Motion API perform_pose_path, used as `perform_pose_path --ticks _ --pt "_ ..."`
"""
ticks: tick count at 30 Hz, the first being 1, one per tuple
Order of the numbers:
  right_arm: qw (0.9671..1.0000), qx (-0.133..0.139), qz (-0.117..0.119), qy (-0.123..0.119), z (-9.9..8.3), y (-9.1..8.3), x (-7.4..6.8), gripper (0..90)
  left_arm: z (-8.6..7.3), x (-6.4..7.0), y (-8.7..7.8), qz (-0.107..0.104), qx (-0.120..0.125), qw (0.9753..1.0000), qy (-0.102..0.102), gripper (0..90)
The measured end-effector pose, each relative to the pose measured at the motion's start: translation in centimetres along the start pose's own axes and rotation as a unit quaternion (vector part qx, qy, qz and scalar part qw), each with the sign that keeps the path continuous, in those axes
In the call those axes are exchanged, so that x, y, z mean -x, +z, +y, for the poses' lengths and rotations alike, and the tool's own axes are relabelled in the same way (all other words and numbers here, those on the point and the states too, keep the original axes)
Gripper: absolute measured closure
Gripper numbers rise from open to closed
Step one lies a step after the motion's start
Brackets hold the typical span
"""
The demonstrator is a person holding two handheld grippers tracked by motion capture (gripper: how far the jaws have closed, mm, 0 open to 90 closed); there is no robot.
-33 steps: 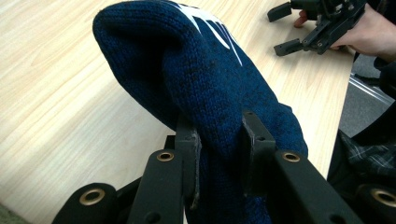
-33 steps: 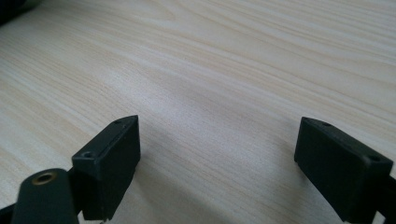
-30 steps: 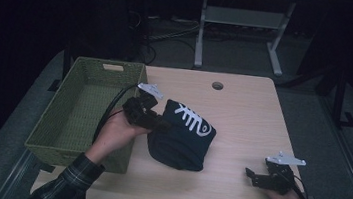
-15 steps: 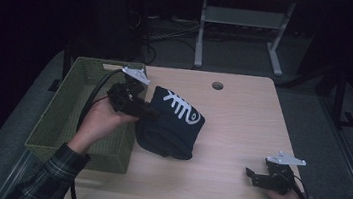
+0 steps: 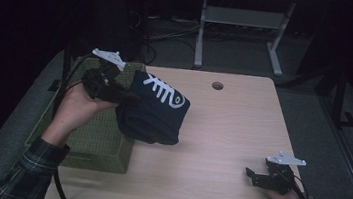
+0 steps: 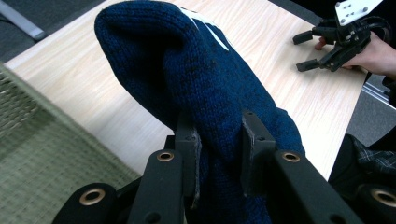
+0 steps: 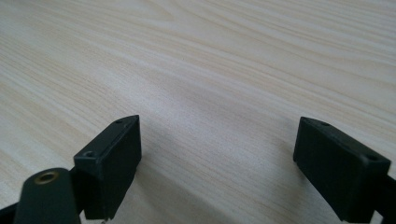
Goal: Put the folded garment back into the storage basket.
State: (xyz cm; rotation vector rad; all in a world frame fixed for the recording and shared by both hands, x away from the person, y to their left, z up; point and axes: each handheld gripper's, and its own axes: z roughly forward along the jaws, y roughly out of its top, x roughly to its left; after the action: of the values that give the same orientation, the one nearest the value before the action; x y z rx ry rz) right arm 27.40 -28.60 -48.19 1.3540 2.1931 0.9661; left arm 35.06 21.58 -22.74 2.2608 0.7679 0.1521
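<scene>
Oddly, the sweater (image 5: 155,109) bears only a white fish-skeleton print.

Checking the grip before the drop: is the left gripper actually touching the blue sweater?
Touching. The left gripper view shows the left gripper with both jaws pressed into a fold of the sweater, no gap on either side.

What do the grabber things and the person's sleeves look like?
Each hand-held gripper, left and right, is black with two flat, blocky jaws and brass-ringed holes. A pale three-cornered plate sits on top. A black cable trails off. The sleeve is dark plaid.
</scene>
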Motion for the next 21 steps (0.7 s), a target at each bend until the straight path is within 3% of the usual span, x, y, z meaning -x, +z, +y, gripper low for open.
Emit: perform_pose_path --ticks 21 --pt "1.0000 0.000 -0.004 0.003 0.0 0.0 0.0 14.9 -1.8 -2.3 -6.7 0.051 0.026 0.9978 -0.032 72.5"
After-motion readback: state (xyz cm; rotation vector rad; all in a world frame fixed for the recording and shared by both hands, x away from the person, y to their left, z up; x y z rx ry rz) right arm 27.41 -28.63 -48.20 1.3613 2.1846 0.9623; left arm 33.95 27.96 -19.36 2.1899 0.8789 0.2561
